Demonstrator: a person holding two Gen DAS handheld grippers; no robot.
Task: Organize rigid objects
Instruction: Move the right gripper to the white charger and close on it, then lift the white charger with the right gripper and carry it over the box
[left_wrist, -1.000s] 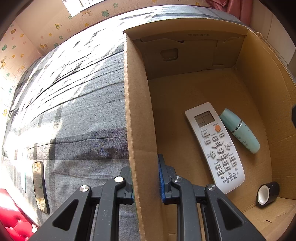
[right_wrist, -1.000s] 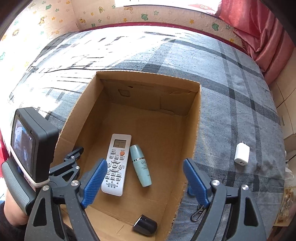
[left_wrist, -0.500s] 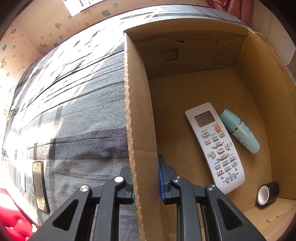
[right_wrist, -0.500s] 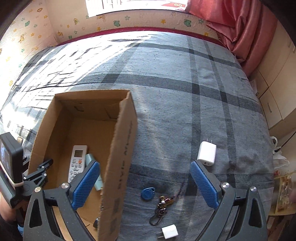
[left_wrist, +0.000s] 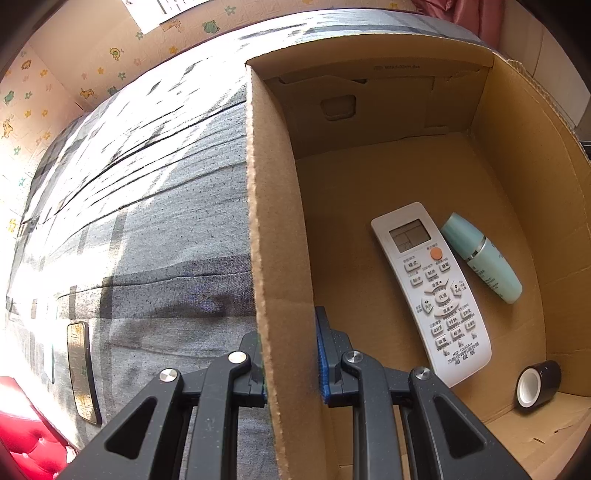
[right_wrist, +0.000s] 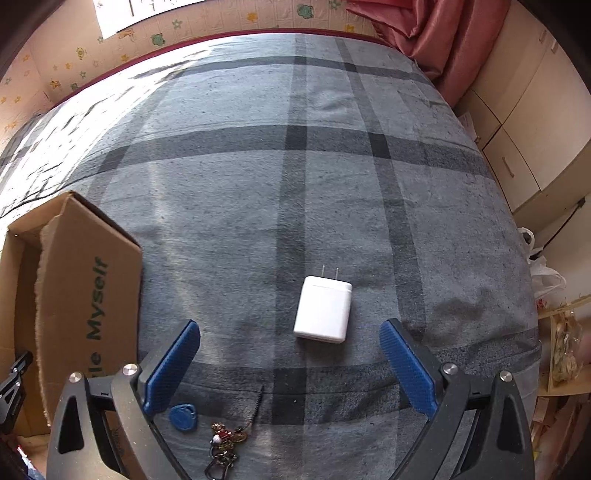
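My right gripper (right_wrist: 290, 363) has swung away from over the box (right_wrist: 70, 295), its jaws wider, and now hangs open above the white charger (right_wrist: 322, 309) on the bed.

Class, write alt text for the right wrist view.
An open right hand-held gripper hangs over a white charger lying on a grey plaid bedspread. A cardboard box stands at left; a blue tag and keychain lie nearer the camera.
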